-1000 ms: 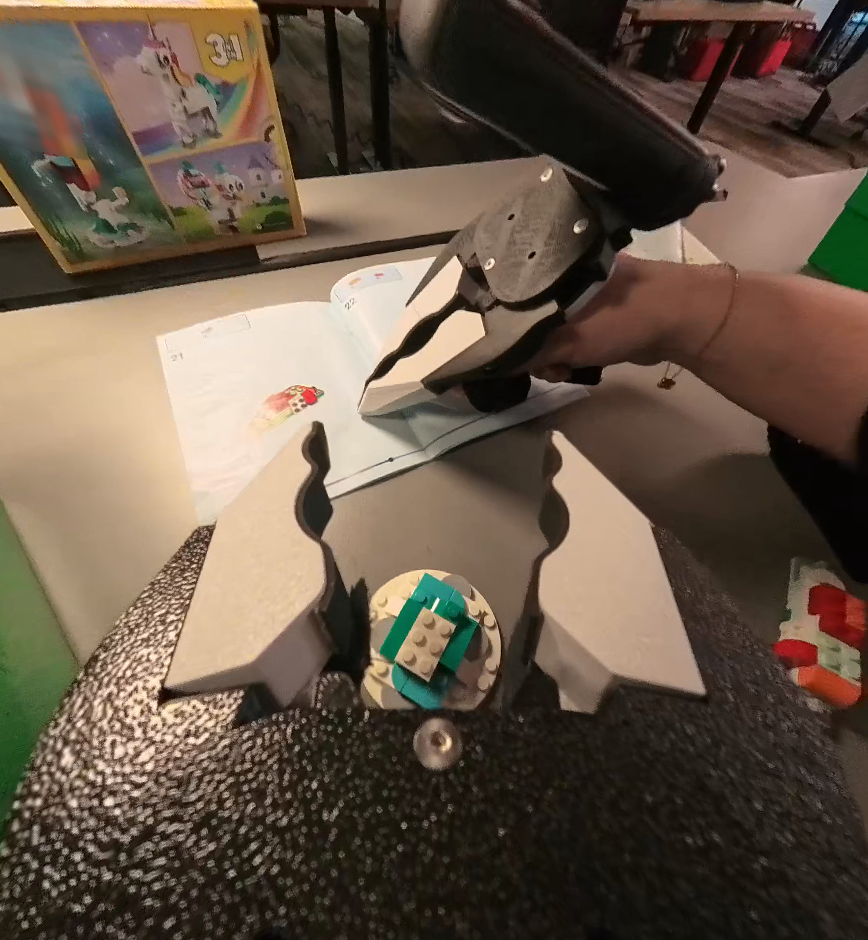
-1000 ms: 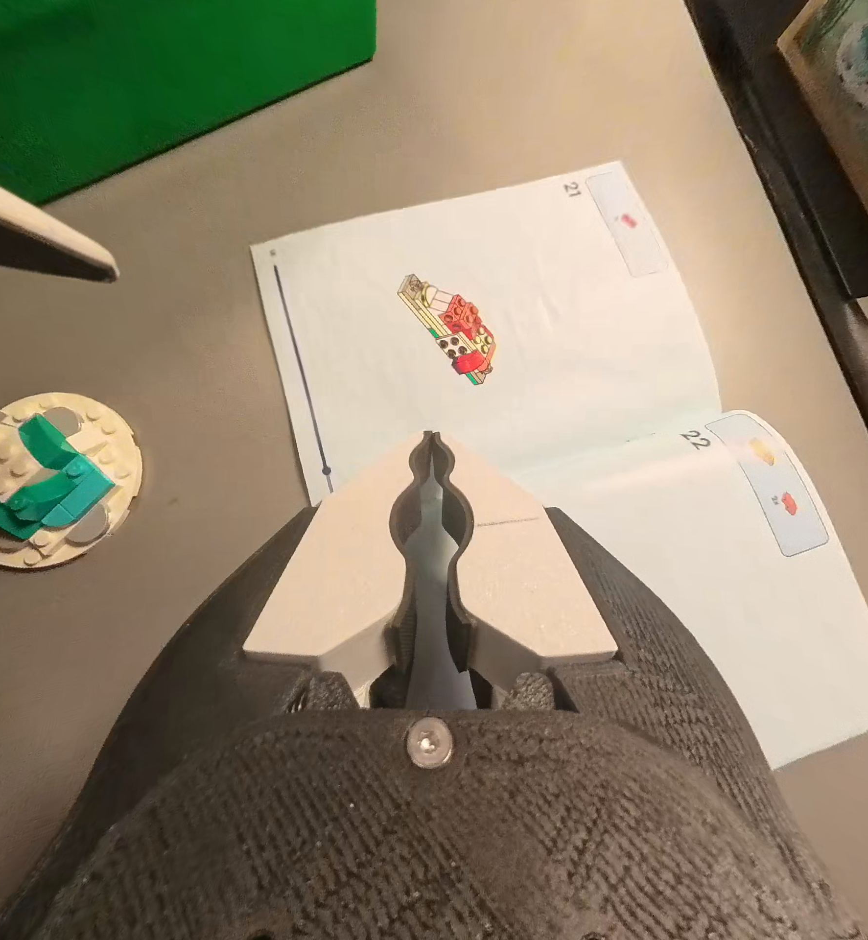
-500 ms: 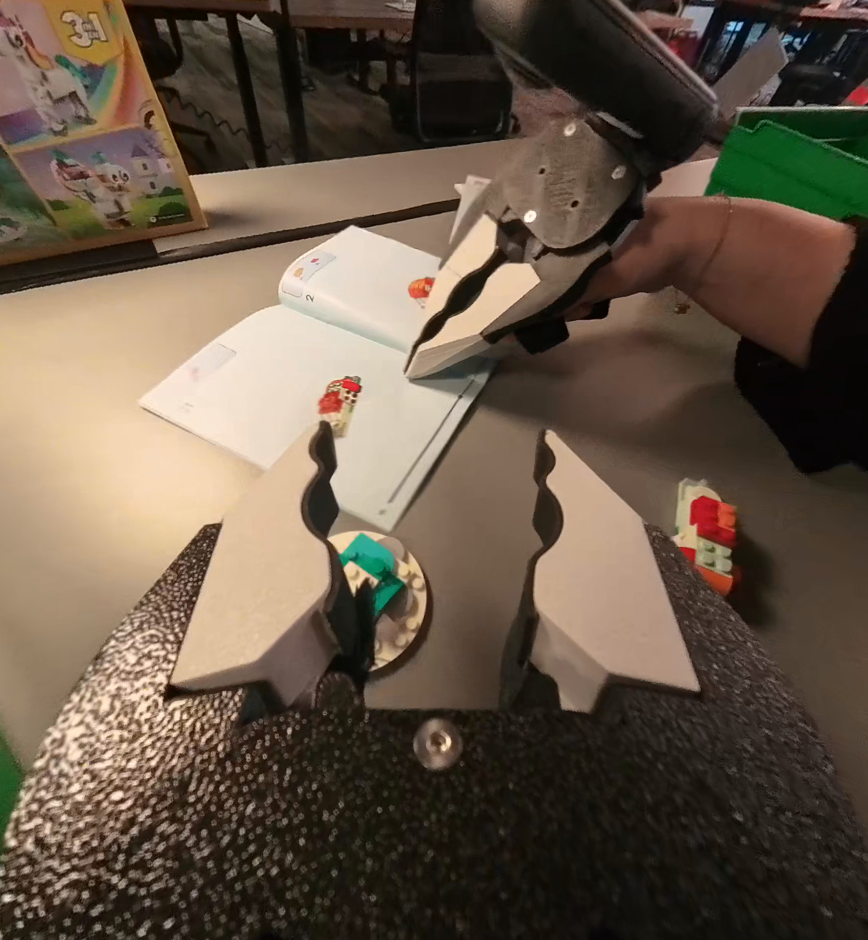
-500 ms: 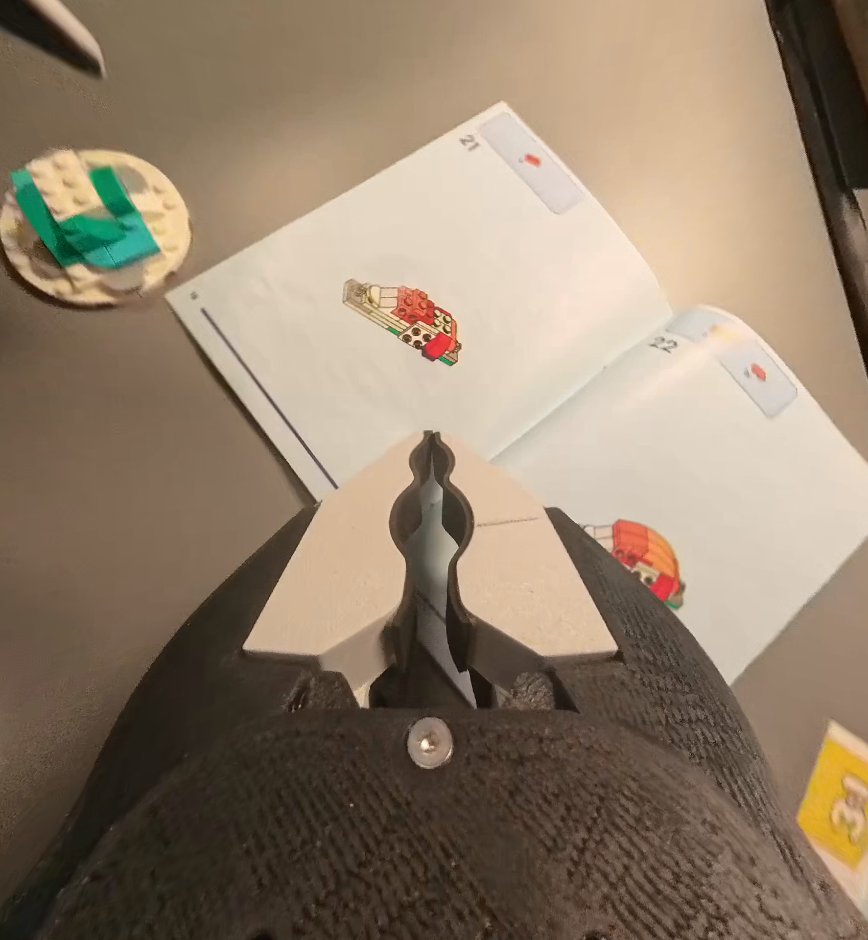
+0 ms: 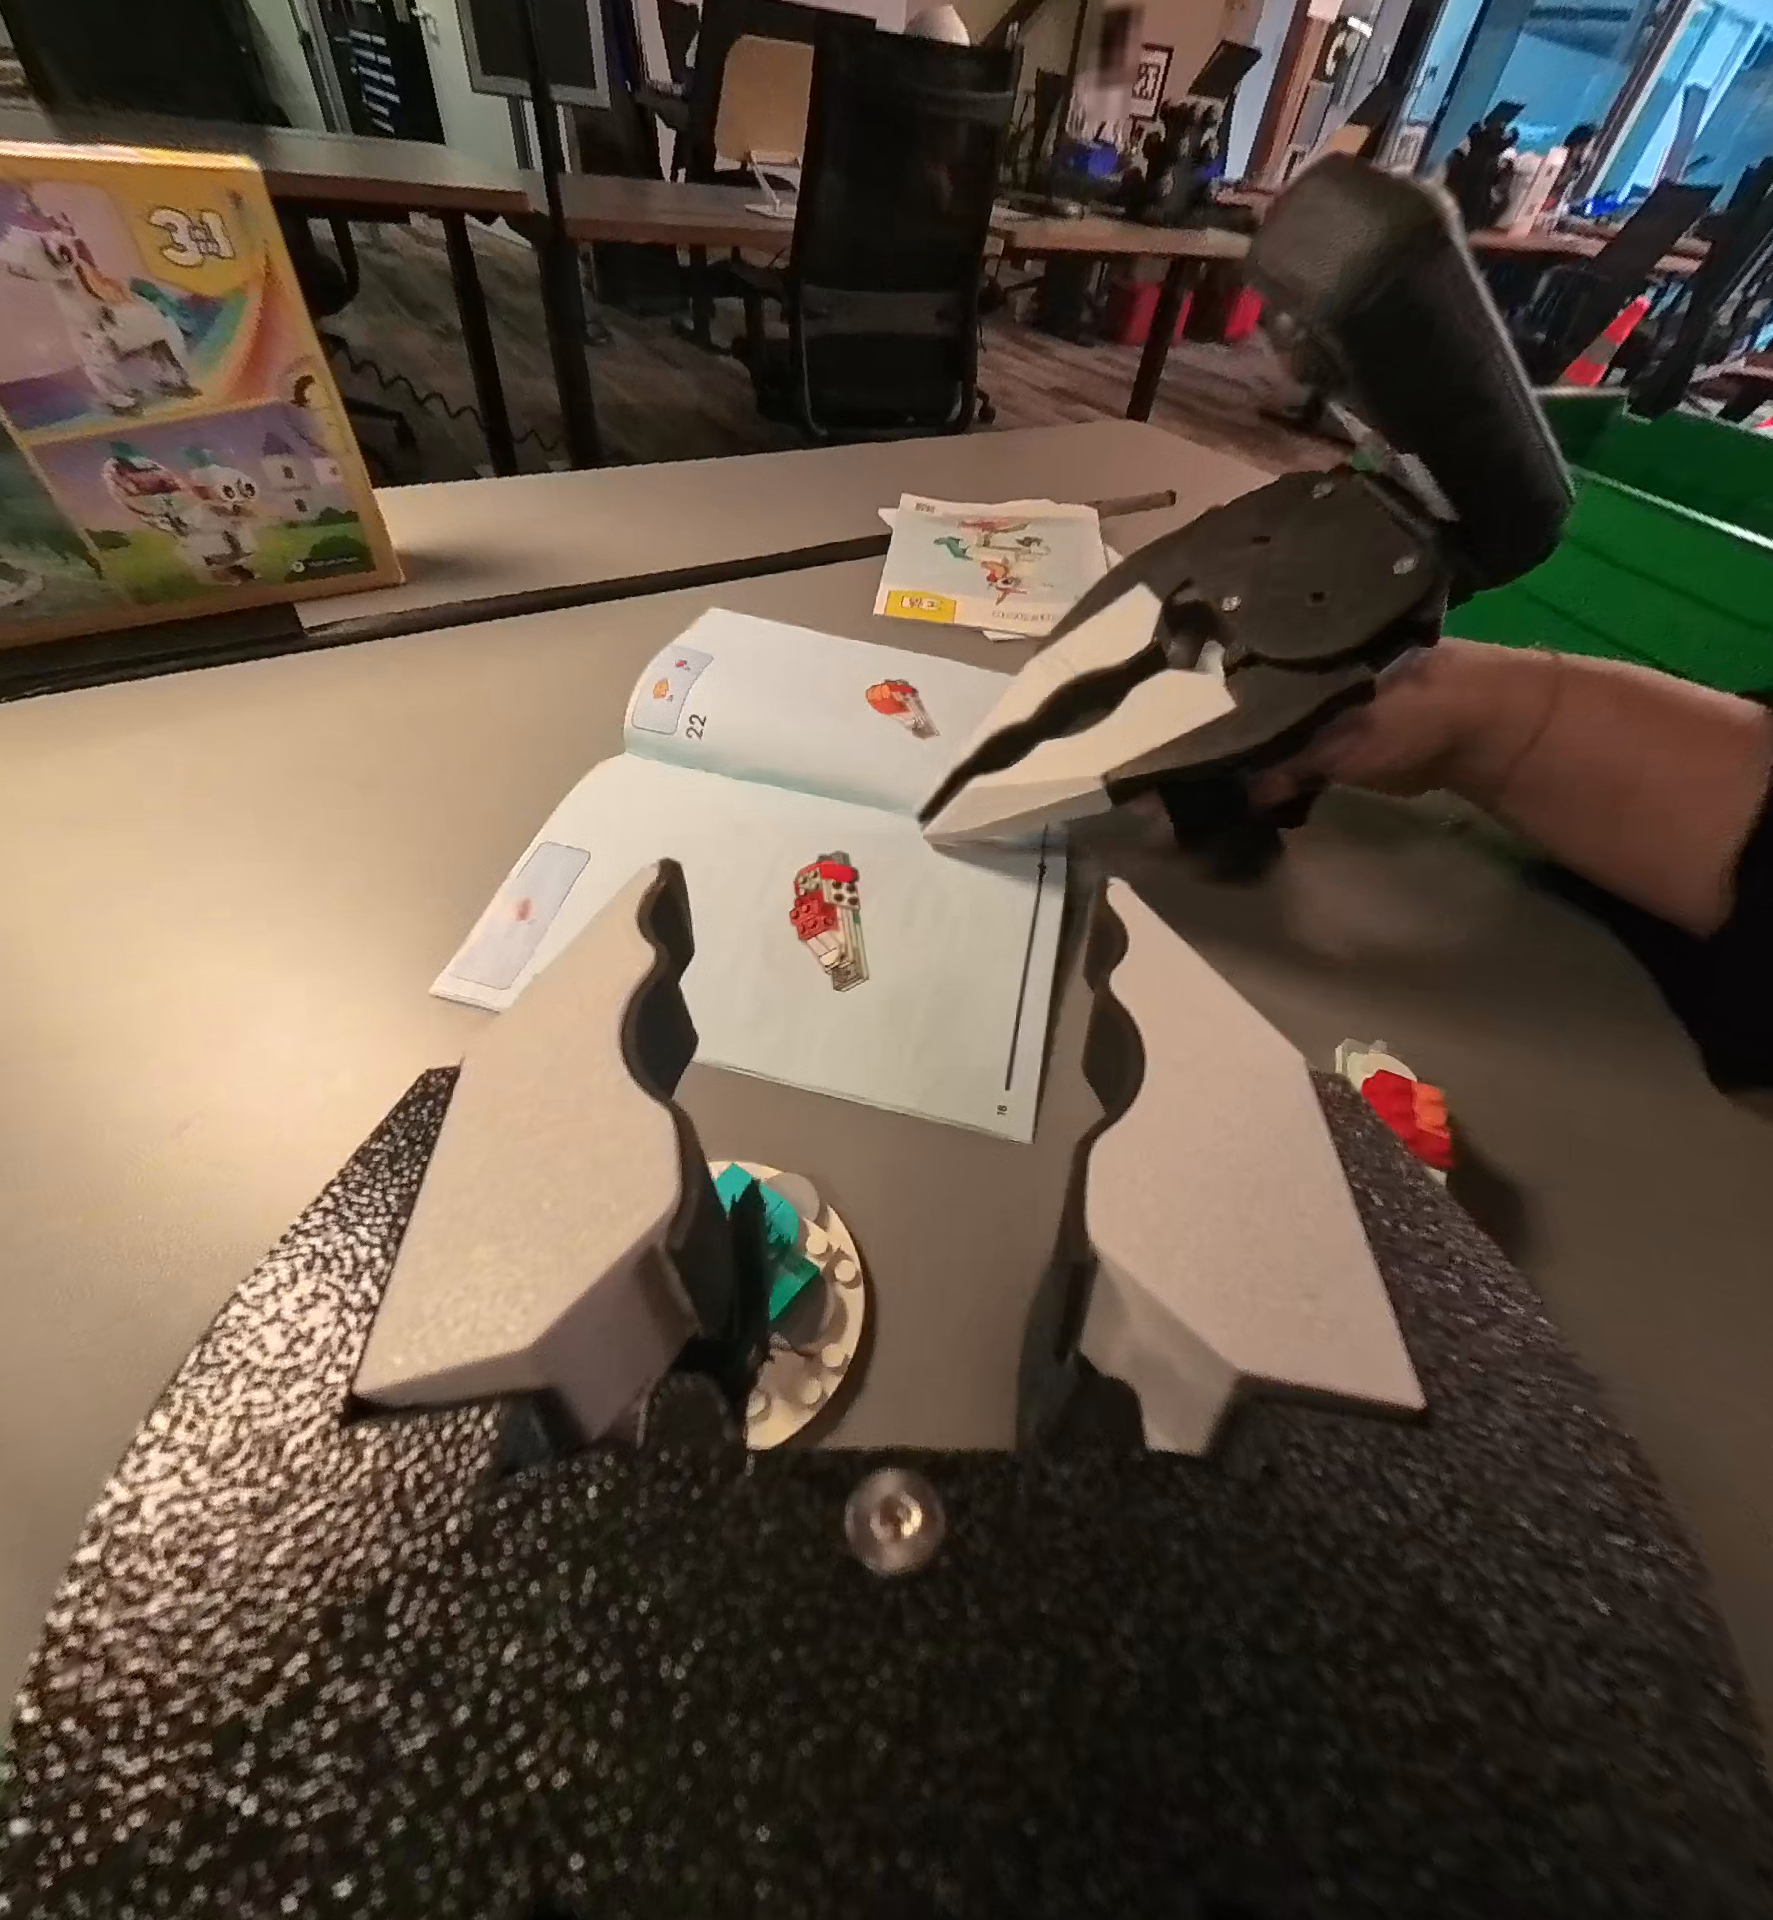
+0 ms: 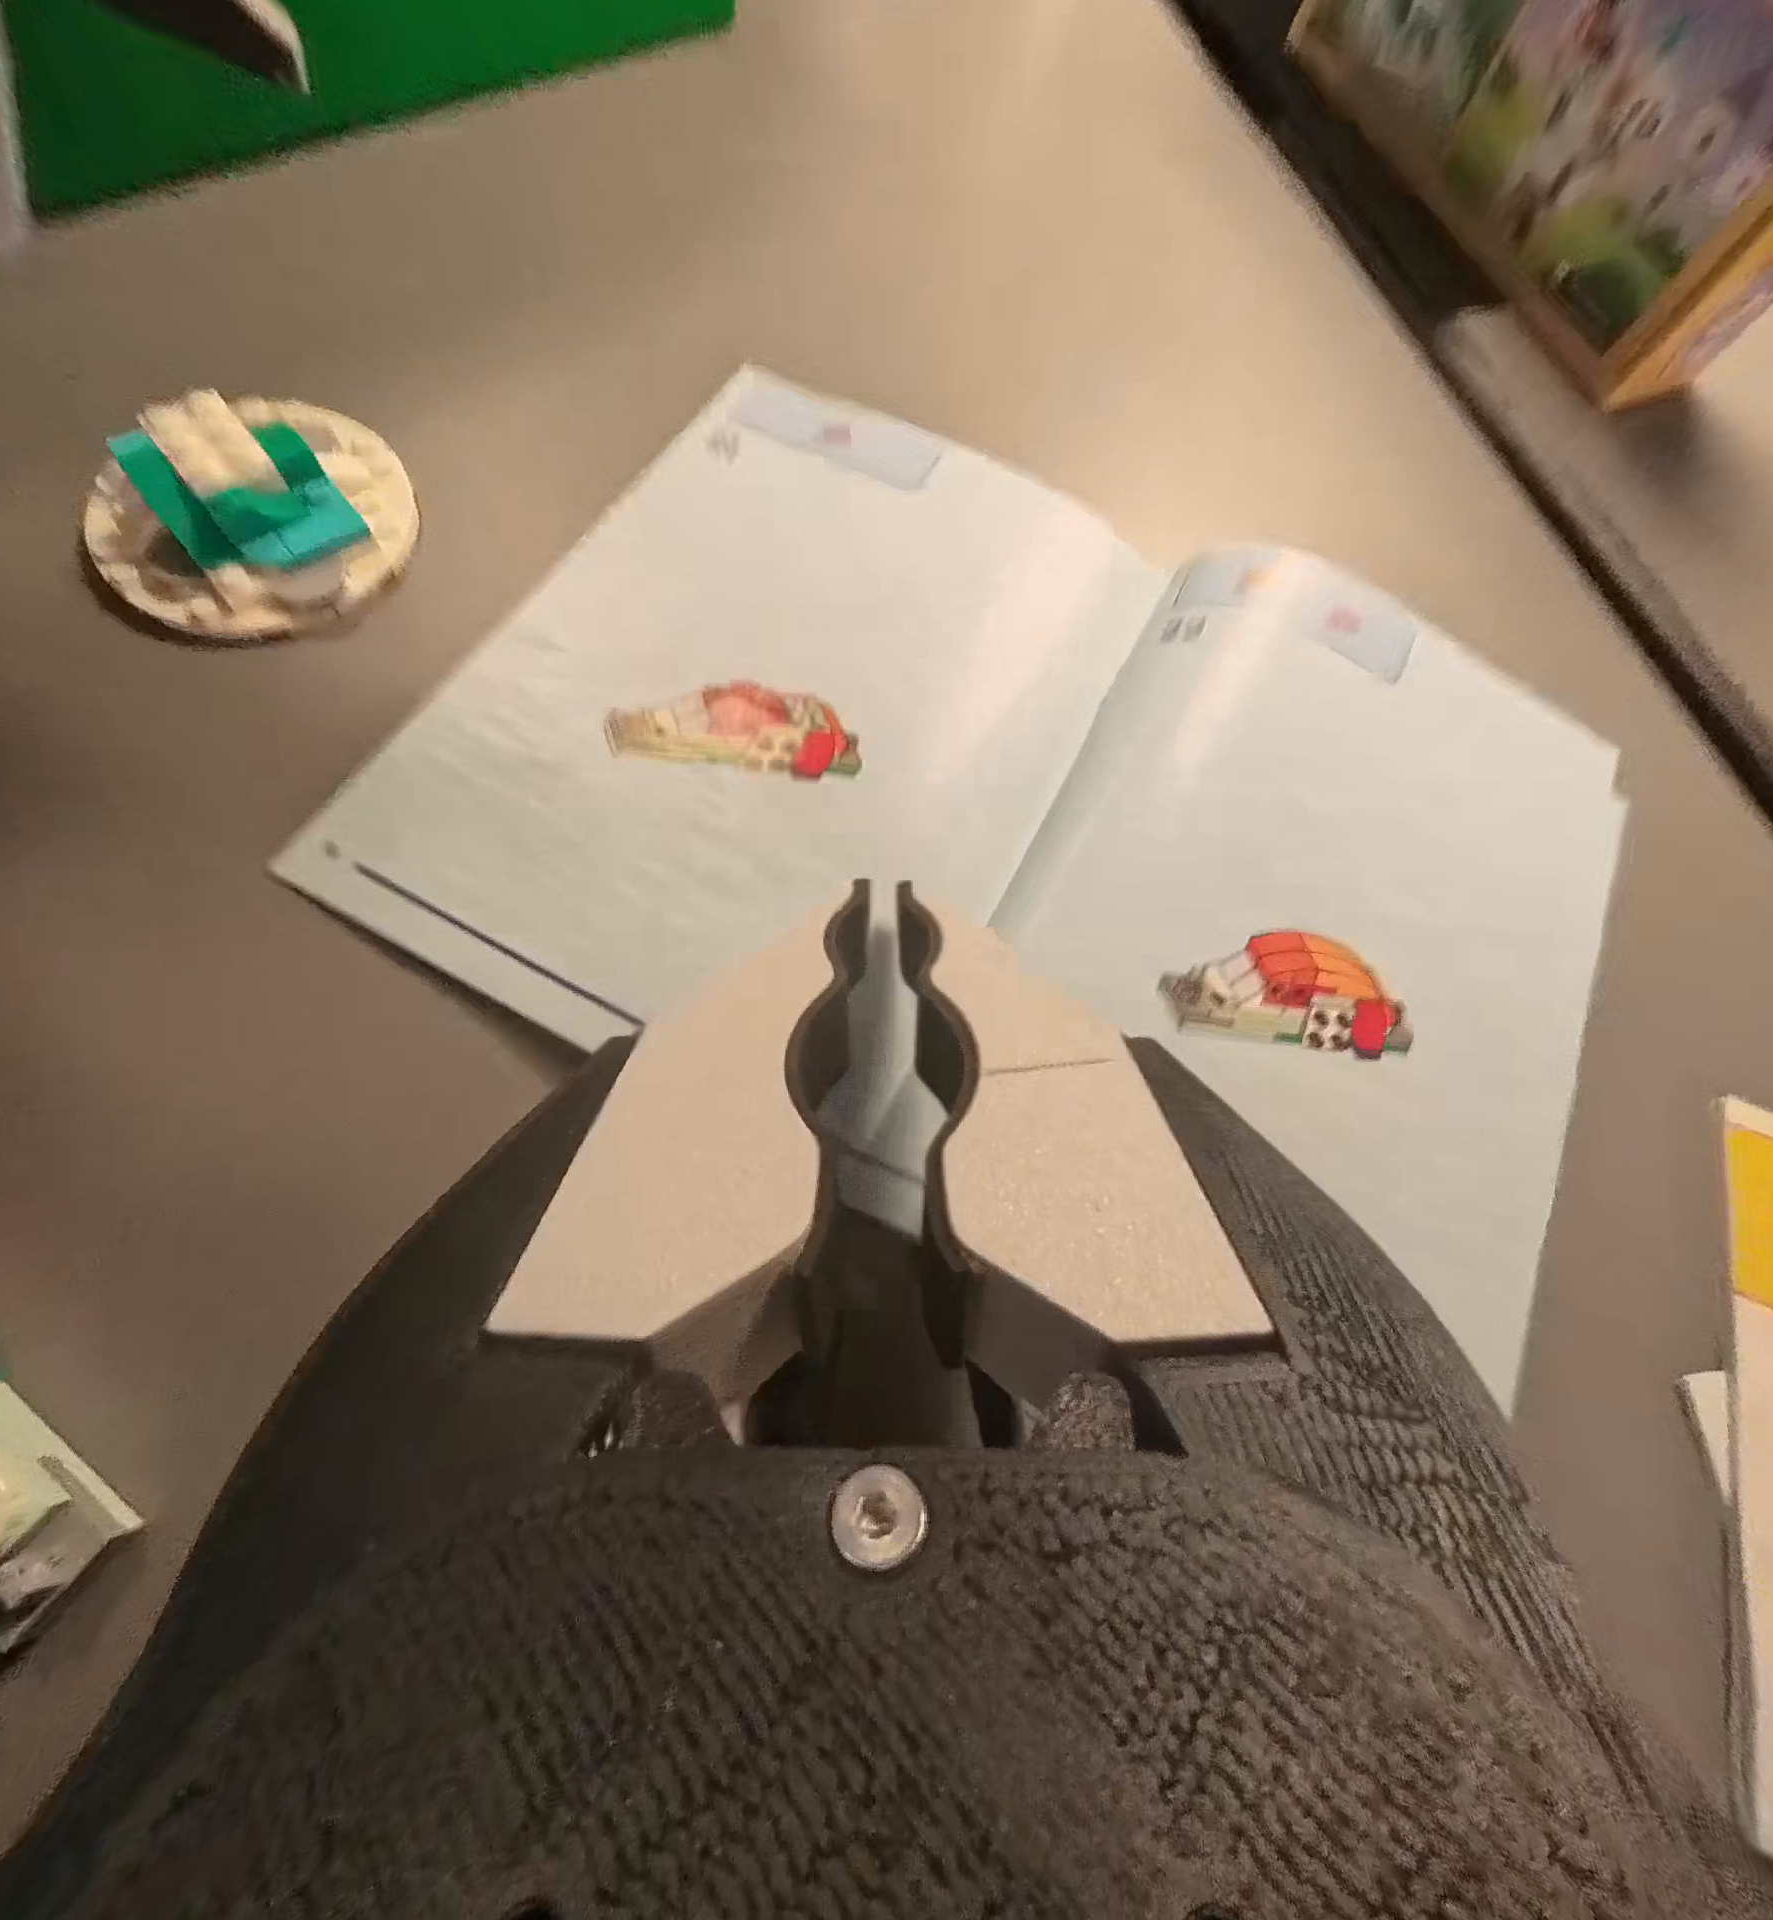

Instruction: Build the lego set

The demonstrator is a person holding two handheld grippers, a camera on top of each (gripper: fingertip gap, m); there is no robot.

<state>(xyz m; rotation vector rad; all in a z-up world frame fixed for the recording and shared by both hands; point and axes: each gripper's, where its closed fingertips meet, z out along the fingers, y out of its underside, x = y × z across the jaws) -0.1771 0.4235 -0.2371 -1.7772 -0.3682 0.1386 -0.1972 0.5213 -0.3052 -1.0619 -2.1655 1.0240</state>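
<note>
Instruction booklet (image 6: 965,748) lies open and flat on the grey table (image 5: 186,935), its spine running diagonally from the near right gripper toward the far black table seam; in the left wrist view (image 5: 757,894) the spine runs up and left, with the two printed pages fanning either side. Left gripper (image 5: 887,904) hangs low over the table with its jaws spread wide and nothing between them; the round tan base plate with teal and cream bricks (image 5: 804,1288) sits just inside its left finger, half hidden behind it, and whether it touches the finger cannot be told. Right gripper (image 6: 880,888) has its jaws nearly together, pinching the near bottom edge of the booklet page, whose pale blue paper shows in the slot between the fingers; a hand (image 5: 1464,727) holds it from the right. A red, orange and white brick assembly (image 5: 1401,1117) lies on the table right of the left gripper's right finger, its long axis unclear through blur. A second, closed leaflet (image 5: 986,571) rests beyond the booklet, and the yellow-edged set box (image 5: 134,395) stands at the far left. Compared with half a second ago, the left wrist view sits higher and farther right, the booklet's whole spread shows, and the base plate is more hidden.
</note>
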